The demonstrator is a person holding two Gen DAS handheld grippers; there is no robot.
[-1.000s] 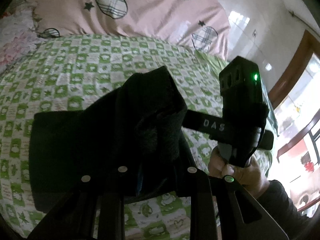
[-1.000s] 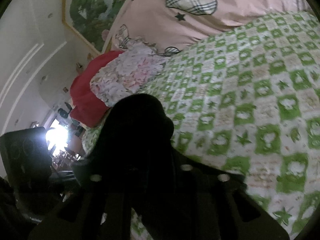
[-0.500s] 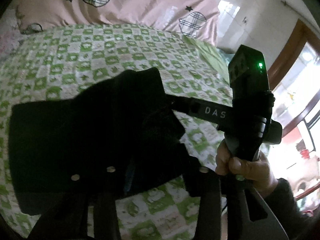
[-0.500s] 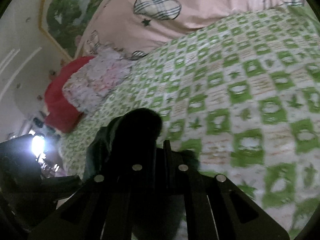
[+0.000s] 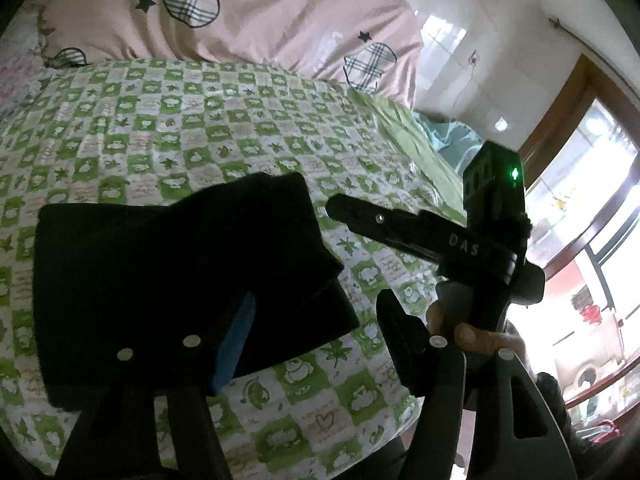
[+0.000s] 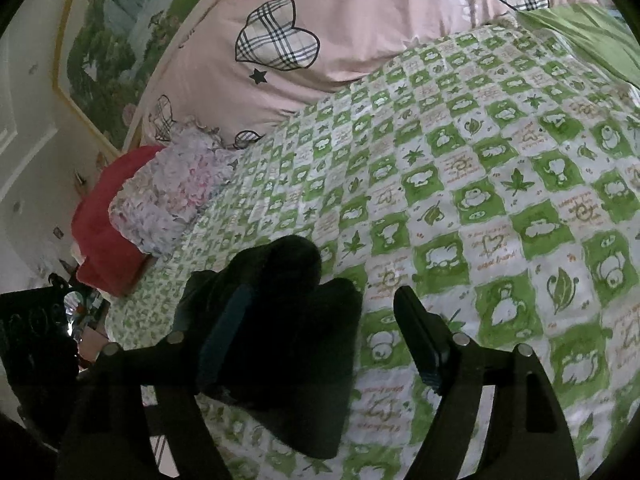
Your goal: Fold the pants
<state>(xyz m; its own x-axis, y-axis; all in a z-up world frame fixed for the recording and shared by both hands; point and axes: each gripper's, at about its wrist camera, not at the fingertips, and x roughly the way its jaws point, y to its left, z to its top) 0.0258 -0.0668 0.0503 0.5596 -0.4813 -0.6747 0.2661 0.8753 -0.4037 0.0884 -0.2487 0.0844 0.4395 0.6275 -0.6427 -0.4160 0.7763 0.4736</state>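
The black pants (image 5: 172, 280) are lying folded into a compact, roughly rectangular bundle on the bed, on the green-and-white checked bedsheet (image 5: 208, 128), near the edge of the bed closest to you. In the left wrist view the bundle is filling the lower left, with a raised flap of cloth at its far right corner.

Your left gripper (image 5: 316, 344) is standing spread wide: its left finger with the blue pad (image 5: 236, 340) is sitting over the near part of the pants, while its right finger is hovering over bare sheet, just beside the bundle. Nothing is being pinched between them.

Your right gripper (image 6: 320, 340) is also standing spread. In its own view the left finger with the teal pad (image 6: 224, 332) is overlapping the dark cloth, and the right finger is over bare sheet to the right of the bundle. Whether either pad is actually touching the fabric cannot be told. In the left wrist view the right gripper (image 5: 352, 210) is reaching in from the right, its tip just beside the pants' far right corner, with your right hand (image 5: 472, 328) wrapping its handle.

A pink quilt with plaid hearts (image 5: 224, 12) is lying bunched along the far side of the bed, and a floral pillow (image 6: 172, 188) is resting on a red one (image 6: 104, 232) off to the left.
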